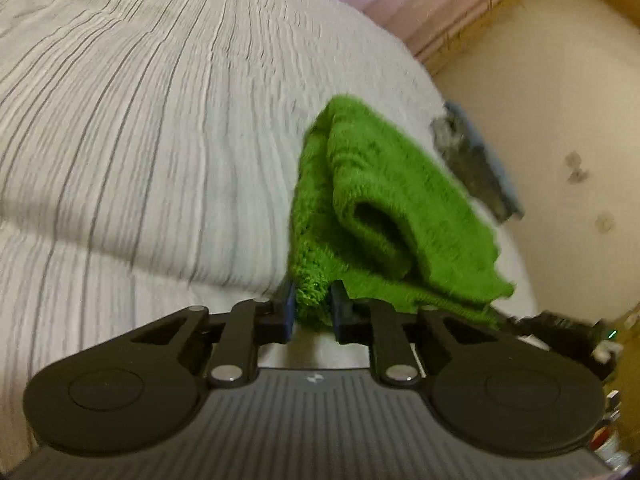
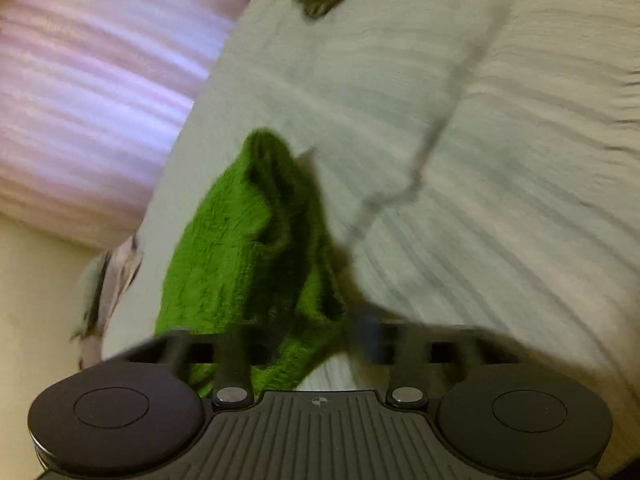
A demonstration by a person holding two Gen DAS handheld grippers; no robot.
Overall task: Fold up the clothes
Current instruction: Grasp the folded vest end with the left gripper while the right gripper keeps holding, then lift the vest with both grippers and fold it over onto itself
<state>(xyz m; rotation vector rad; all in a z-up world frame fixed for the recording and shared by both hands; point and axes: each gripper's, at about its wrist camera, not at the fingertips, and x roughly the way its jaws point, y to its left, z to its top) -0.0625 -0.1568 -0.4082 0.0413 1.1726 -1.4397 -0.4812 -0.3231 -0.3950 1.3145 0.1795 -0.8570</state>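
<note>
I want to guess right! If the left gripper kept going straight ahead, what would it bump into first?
The green towel. The left gripper already pinches its near edge, and the bunched folds lie just ahead on the striped bedcover.

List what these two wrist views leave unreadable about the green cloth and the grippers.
- Right gripper, right wrist view: motion blur smears the fingers, so a grip on the green cloth cannot be confirmed.
- Green cloth, left wrist view: its near edge is pinched in the left gripper; layers underneath are hidden by its own folds.
- Dark item at the bed's edge, left wrist view: too blurred to identify.
</note>
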